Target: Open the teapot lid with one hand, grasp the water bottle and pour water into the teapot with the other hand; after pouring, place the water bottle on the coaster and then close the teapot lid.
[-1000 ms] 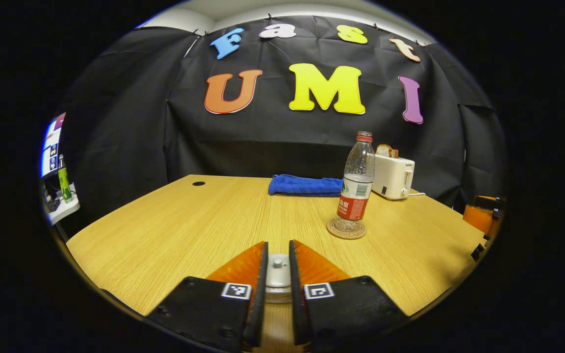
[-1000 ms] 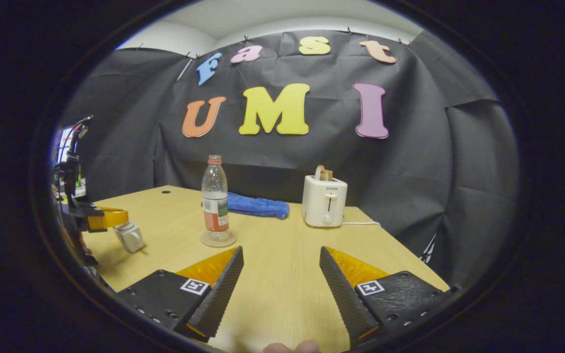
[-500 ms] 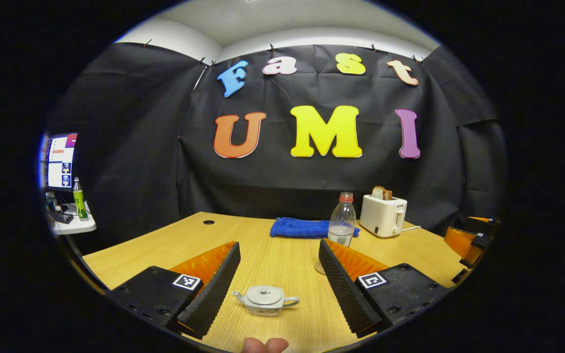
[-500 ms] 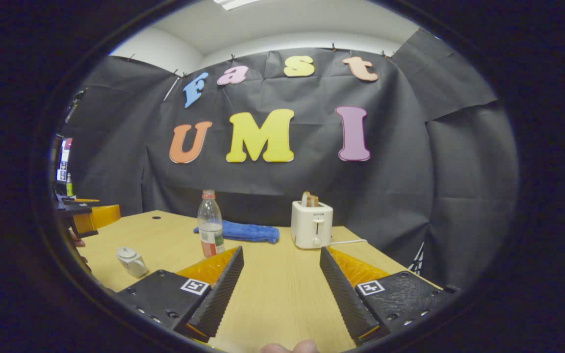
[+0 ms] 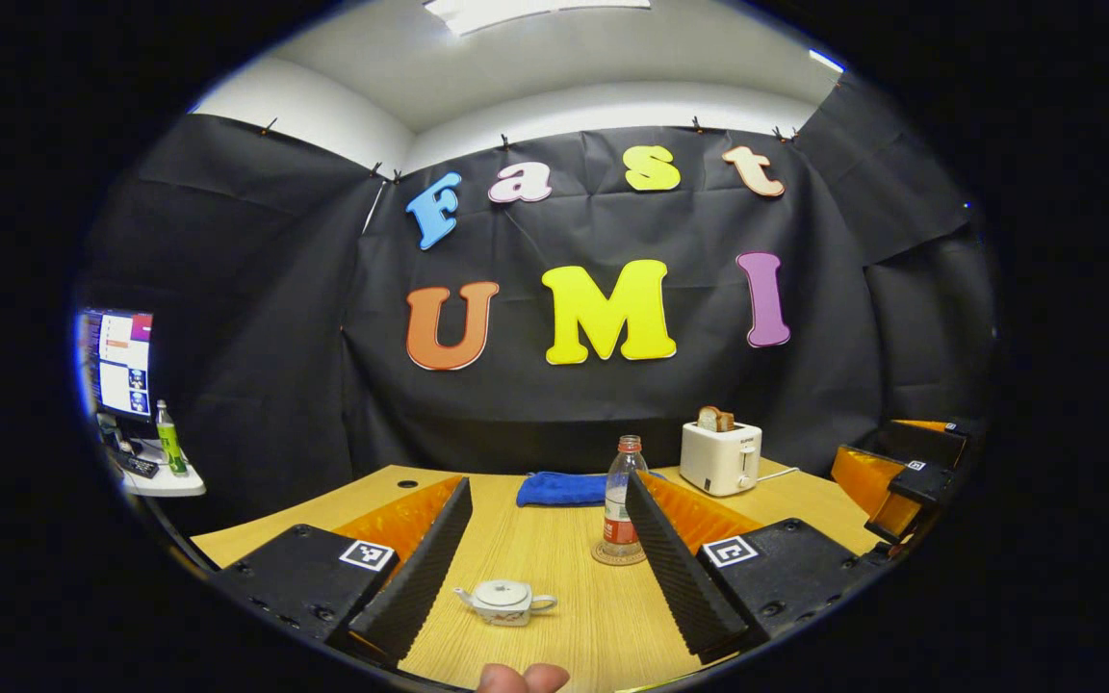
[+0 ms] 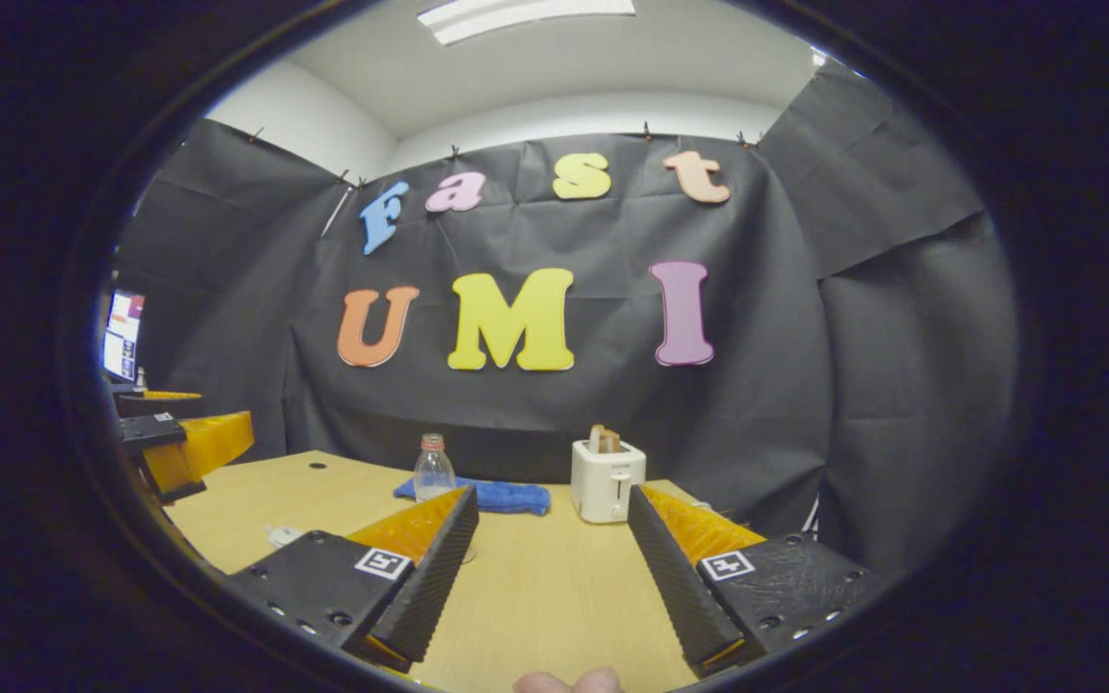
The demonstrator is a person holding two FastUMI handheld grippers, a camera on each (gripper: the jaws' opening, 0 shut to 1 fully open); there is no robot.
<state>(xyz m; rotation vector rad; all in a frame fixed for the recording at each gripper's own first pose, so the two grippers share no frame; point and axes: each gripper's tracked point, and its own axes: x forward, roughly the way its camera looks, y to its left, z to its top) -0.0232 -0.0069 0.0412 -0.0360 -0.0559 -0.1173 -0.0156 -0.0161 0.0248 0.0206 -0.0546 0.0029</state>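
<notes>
Both hand-held grippers raised with fingers apart, gripping nothing.

The left hand-held gripper (image 5: 545,563) frames the lidded teapot (image 5: 504,602) on the near worktop (image 5: 564,626). The water bottle (image 5: 620,500) stands on its coaster (image 5: 618,555) farther back. The right hand-held gripper (image 6: 553,568) faces bare worktop; toaster (image 6: 607,479) and blue cloth (image 6: 506,496) line the far edge.

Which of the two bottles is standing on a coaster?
The clear water bottle with the red cap, on the table. The green bottle stands on a side shelf.

Black cloth wall (image 5: 256,318) behind wood bench (image 6: 554,587); white ceiling (image 6: 554,67) with light panel (image 6: 526,14); side desk (image 5: 165,481) far left.
</notes>
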